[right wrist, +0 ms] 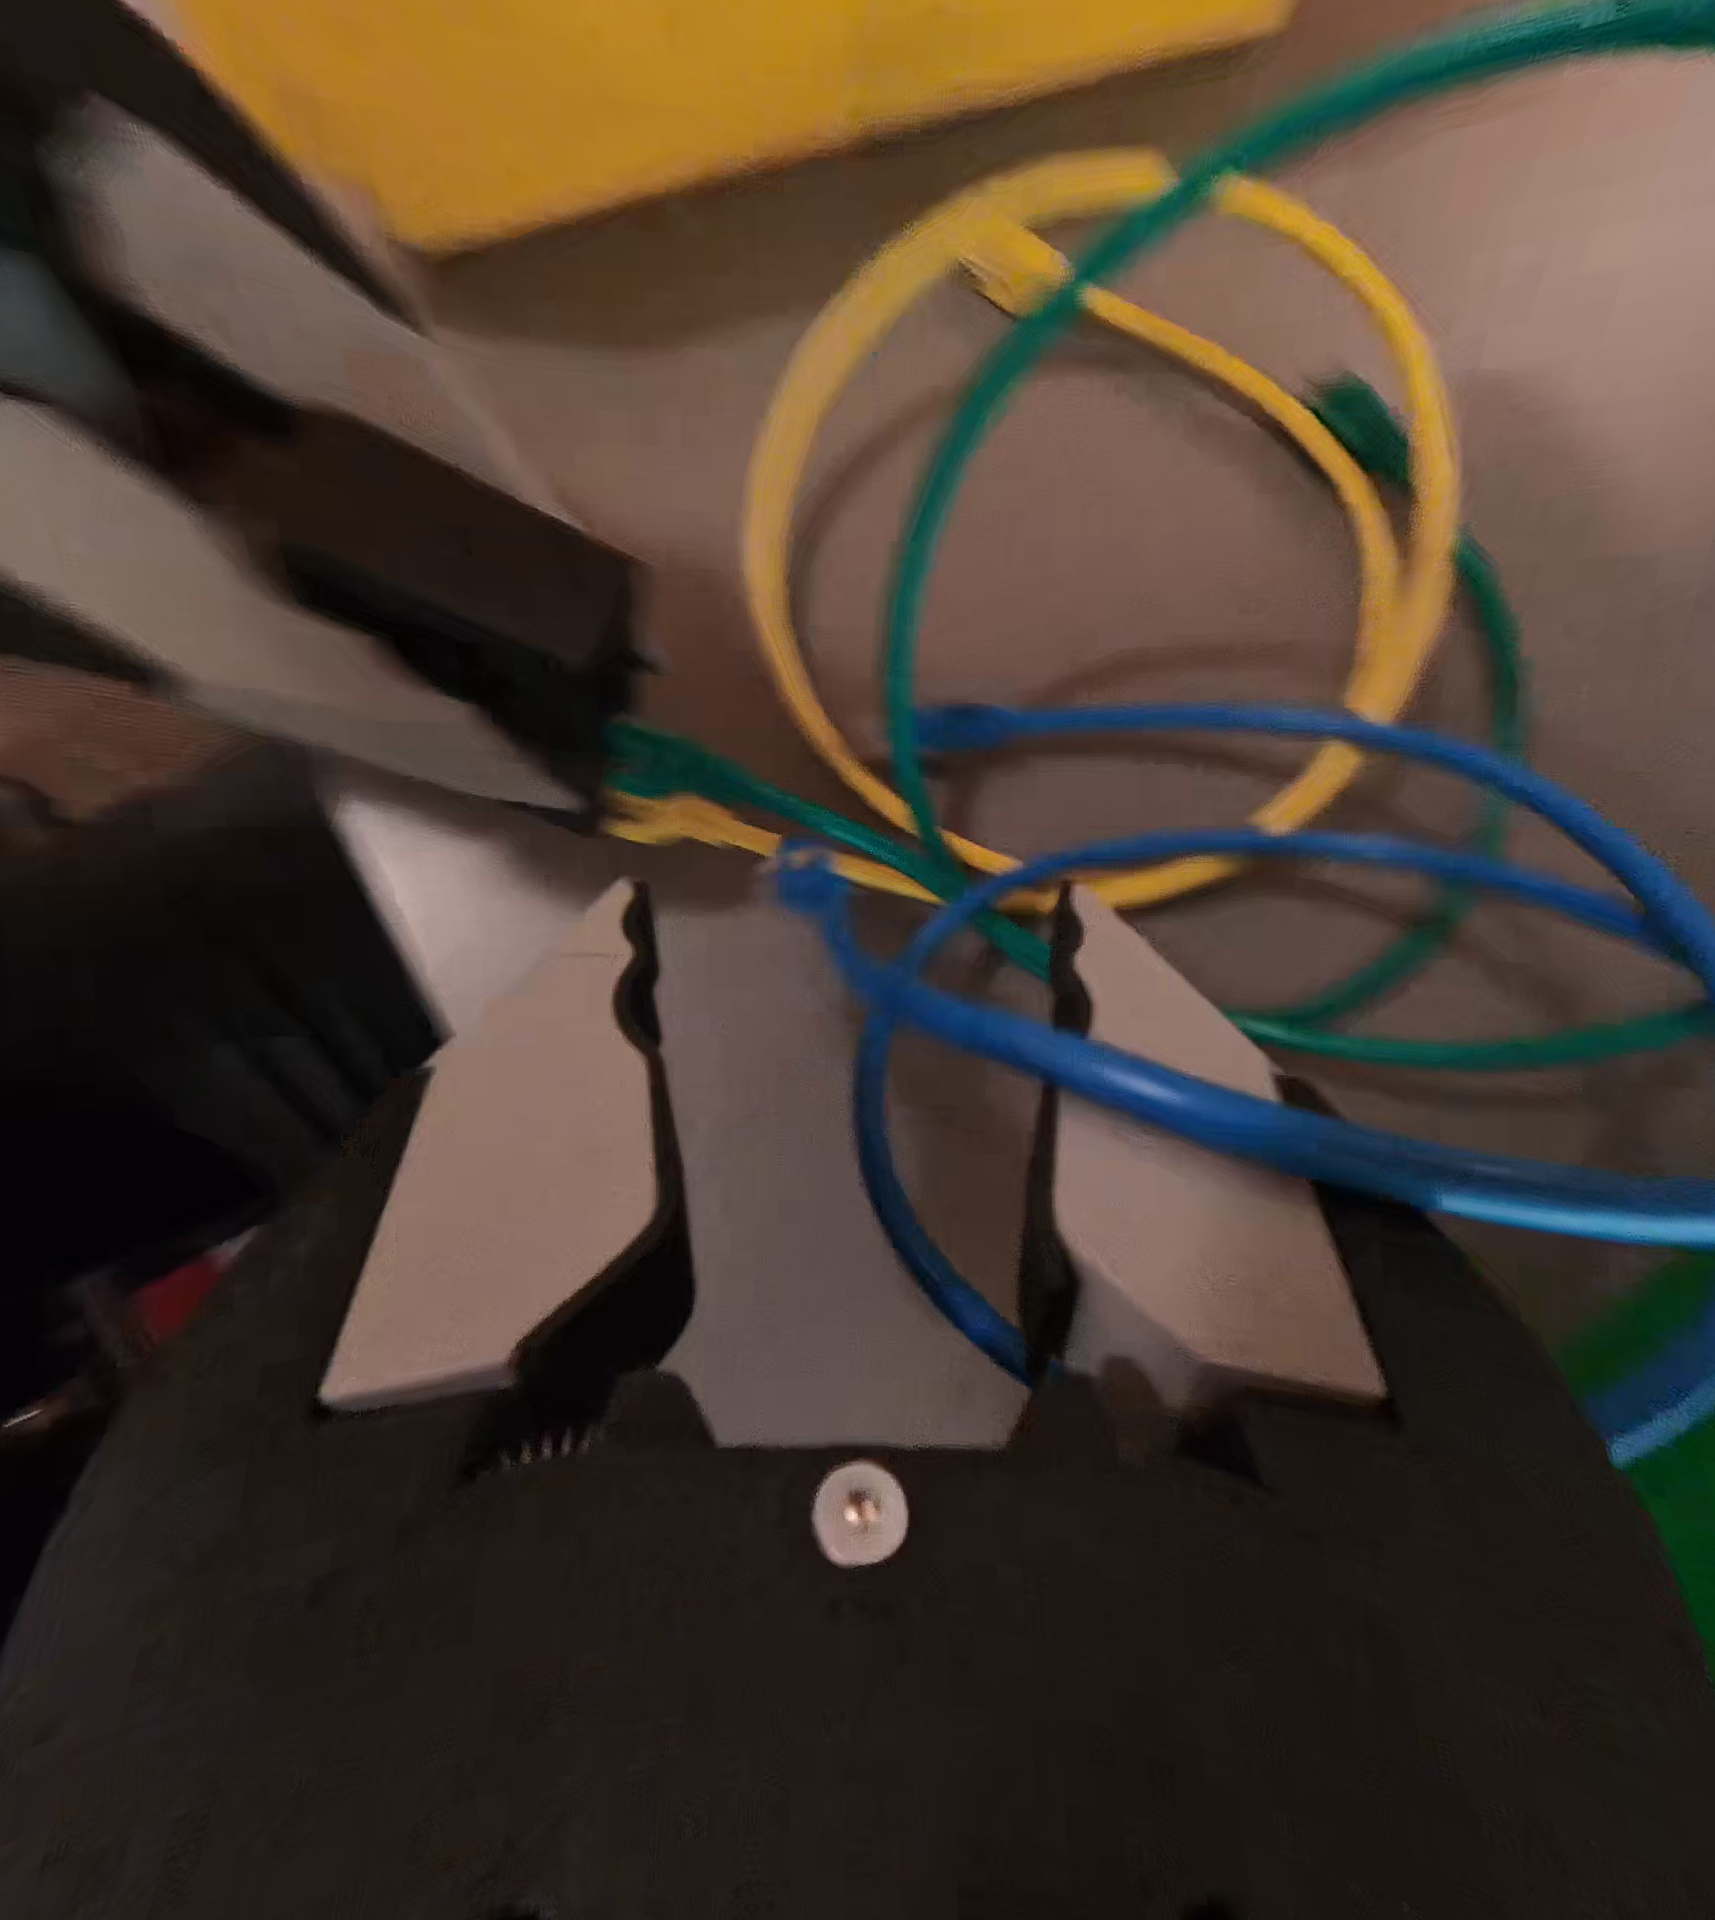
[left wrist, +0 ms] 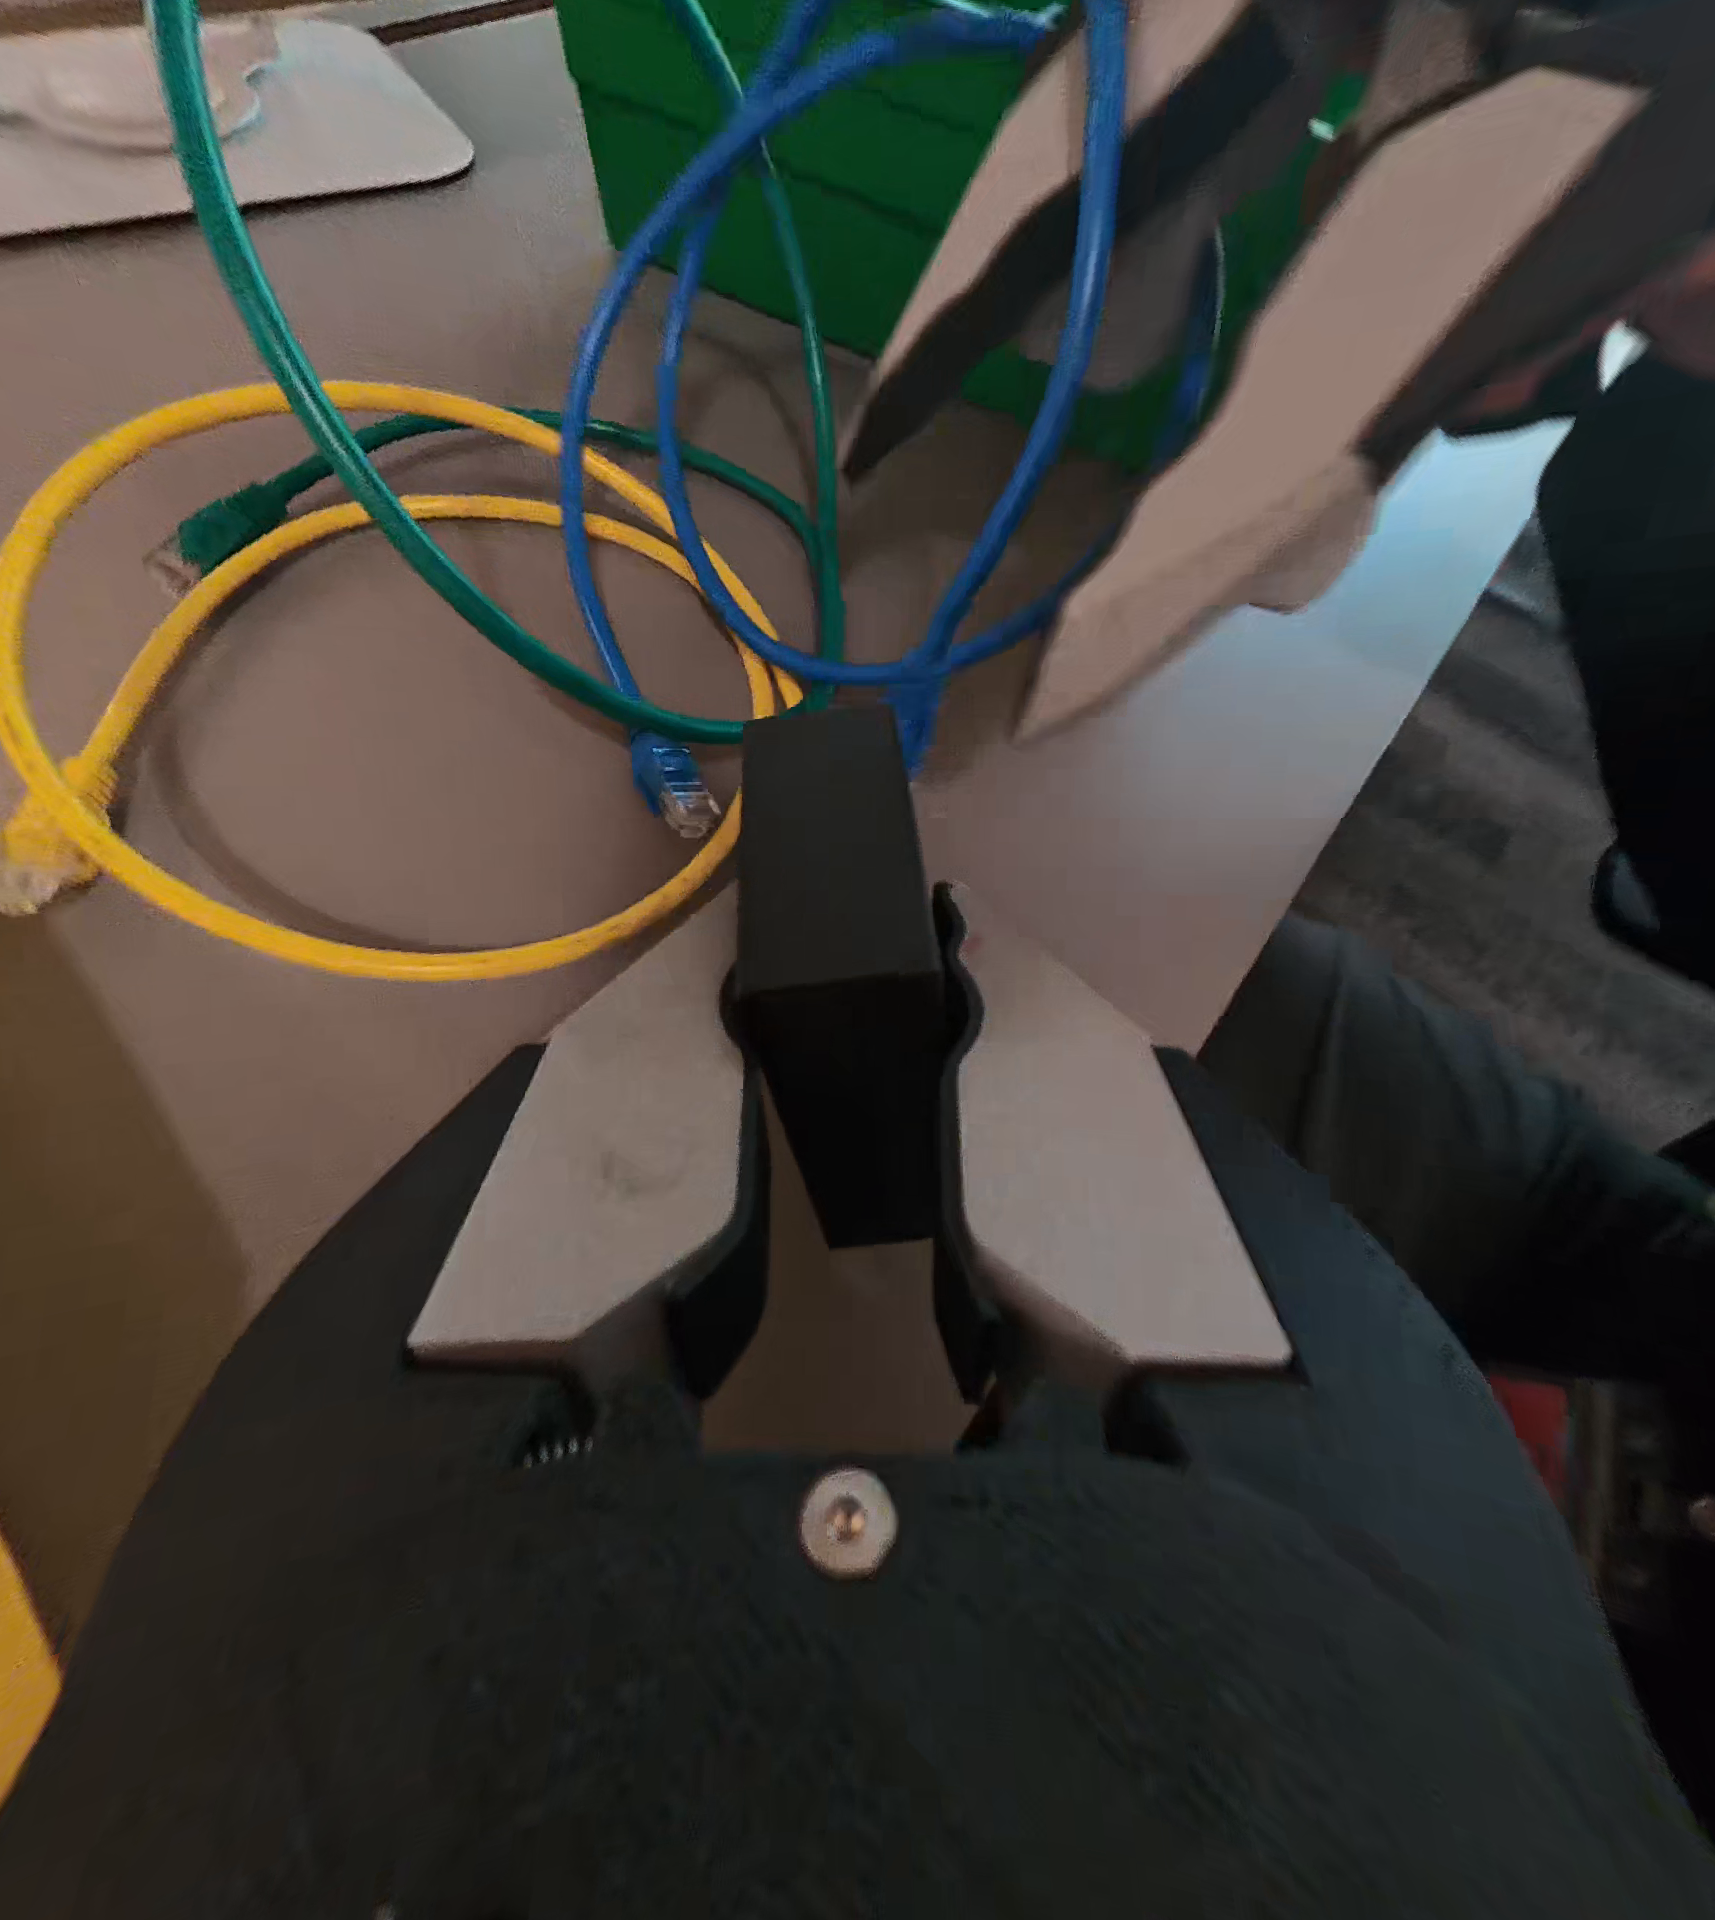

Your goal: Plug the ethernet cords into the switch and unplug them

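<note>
The black switch [left wrist: 837, 935] is clamped between the fingers of the left gripper [left wrist: 848, 997], lifted clear of the brown tabletop [left wrist: 313, 1091] with its port face turned away from that camera. The likely reason for holding it aloft is to steady the body while the other tool works the plugs.

In the right wrist view the port end of the switch [right wrist: 520, 623] shows a green ethernet cord [right wrist: 894, 665] and a yellow ethernet cord [right wrist: 780, 582] seated in adjacent ports. The blue ethernet cord [right wrist: 1092, 1086] has one plug [right wrist: 806, 878] free, just beside the port face; whether it has just come out or is about to go in cannot be told. Its other plug [left wrist: 674, 795] hangs loose near the switch in the left wrist view. The free ends of the yellow cord [left wrist: 27, 857] and green cord [left wrist: 219, 530] lie on the table.

Left gripper: narrow, closed firmly on the switch's sides. Right gripper [right wrist: 853, 925]: fingers set wide apart, gripping nothing. A loop of blue cord crosses over its right finger [right wrist: 1165, 1143] and passes through the gap; contact appears incidental, not a hold.

Surroundings: a green box [left wrist: 832, 208] behind the cords, a yellow surface [right wrist: 728, 94] at the table's edge. Both views are motion-blurred.
</note>
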`<state>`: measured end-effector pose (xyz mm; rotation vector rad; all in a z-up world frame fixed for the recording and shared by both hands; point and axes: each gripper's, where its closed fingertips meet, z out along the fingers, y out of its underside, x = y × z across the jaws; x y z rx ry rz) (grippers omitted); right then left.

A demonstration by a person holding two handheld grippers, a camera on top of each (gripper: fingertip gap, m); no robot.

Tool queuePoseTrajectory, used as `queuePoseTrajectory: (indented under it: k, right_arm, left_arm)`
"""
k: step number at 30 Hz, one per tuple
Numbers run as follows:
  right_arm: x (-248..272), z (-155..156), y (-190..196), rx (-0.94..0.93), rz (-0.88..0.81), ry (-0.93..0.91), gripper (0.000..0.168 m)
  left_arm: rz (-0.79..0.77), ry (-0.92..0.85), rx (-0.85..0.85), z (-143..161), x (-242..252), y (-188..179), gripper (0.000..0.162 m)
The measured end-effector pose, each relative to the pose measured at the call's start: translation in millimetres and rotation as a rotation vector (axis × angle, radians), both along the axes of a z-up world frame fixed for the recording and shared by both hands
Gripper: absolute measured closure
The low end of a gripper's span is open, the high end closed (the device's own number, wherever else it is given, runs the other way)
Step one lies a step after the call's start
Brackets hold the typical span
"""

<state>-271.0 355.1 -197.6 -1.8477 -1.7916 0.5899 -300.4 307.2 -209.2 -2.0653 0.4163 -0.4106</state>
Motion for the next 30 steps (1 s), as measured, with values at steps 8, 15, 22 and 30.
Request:
queuePoseTrajectory:
  k: [8, 15, 22, 30]
  right_arm:
    - [18, 32, -2, -0.287, -0.035, 0.160, 0.118]
    - [72, 39, 26, 0.031, -0.212, 0.007, 0.109]
    - [66, 28, 32, 0.293, -0.133, -0.293, 0.127]
    - [42, 73, 48, 0.065, 0.018, -0.549, 0.132]
  left_arm:
    - [0.074, -0.151, -0.018, 0, -1, 0, 0.134]
    - [0.082, -0.197, 0.034, 21, -4, -1, 0.136]
    - [0.027, -0.165, 0.005, 16, 5, -9, 0.135]
    - [0.010, -0.262, -0.019, 19, -2, -14, 0.136]
